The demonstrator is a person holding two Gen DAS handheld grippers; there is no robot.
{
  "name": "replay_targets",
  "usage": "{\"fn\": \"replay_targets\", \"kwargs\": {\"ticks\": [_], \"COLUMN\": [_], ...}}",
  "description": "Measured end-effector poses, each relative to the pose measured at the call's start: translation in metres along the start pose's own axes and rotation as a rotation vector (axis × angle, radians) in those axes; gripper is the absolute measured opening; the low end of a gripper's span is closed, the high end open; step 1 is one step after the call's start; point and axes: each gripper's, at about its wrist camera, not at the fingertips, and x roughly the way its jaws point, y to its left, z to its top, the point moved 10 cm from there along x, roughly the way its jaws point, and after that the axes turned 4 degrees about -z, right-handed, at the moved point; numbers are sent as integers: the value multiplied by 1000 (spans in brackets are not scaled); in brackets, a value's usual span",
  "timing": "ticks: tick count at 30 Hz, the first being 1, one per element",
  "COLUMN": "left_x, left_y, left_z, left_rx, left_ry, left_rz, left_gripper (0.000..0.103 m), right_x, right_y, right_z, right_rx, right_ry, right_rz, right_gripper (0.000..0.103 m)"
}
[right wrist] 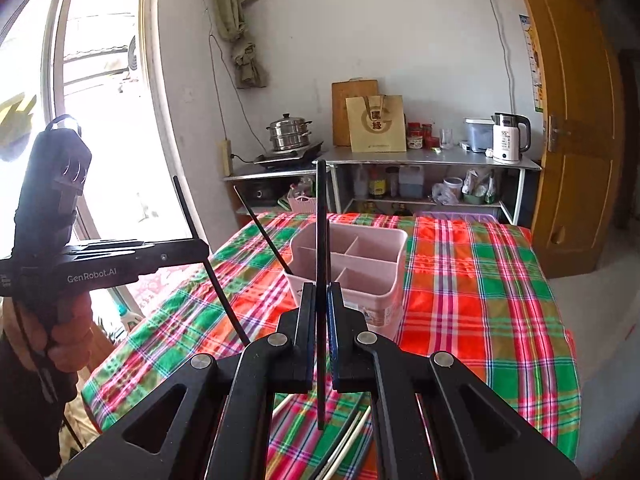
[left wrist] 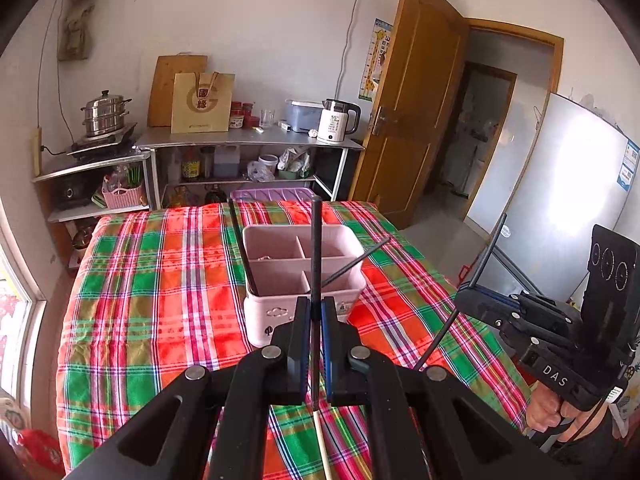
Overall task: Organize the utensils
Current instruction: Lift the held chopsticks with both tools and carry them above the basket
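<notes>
A pink divided caddy (left wrist: 276,320) (right wrist: 396,236) stands on the plaid tablecloth (left wrist: 160,300) (right wrist: 480,300). Two black chopsticks (left wrist: 240,240) (left wrist: 356,264) lean in it; the right wrist view shows one (right wrist: 264,236). My left gripper (left wrist: 316,304) (right wrist: 202,248) is shut on an upright black chopstick (left wrist: 316,248) (right wrist: 188,208), held above the cloth just in front of the caddy. My right gripper (right wrist: 320,292) (left wrist: 472,292) is shut on another black chopstick (right wrist: 322,220) (left wrist: 486,256), to the right of the caddy. White chopsticks (left wrist: 322,440) (right wrist: 352,432) lie on the cloth beneath the grippers.
Behind the table runs a metal shelf (left wrist: 248,142) with a white kettle (left wrist: 336,122), a paper bag (left wrist: 202,102) and a steamer pot (left wrist: 106,114). A wooden door (left wrist: 416,112) and a silver fridge (left wrist: 560,200) are on the right, a window (right wrist: 92,80) on the left.
</notes>
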Motion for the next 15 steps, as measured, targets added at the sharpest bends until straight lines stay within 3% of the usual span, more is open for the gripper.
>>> {"fn": "replay_targets", "kwargs": {"ticks": [15], "left_x": [-5], "left_y": [19], "left_z": [91], "left_rx": [-4], "left_ry": [-86], "left_rz": [24], "left_gripper": [5], "right_x": [32], "right_y": [2], "right_z": [82], "right_rx": [45], "right_ry": [-98], "right_rz": [65], "right_gripper": [5]}}
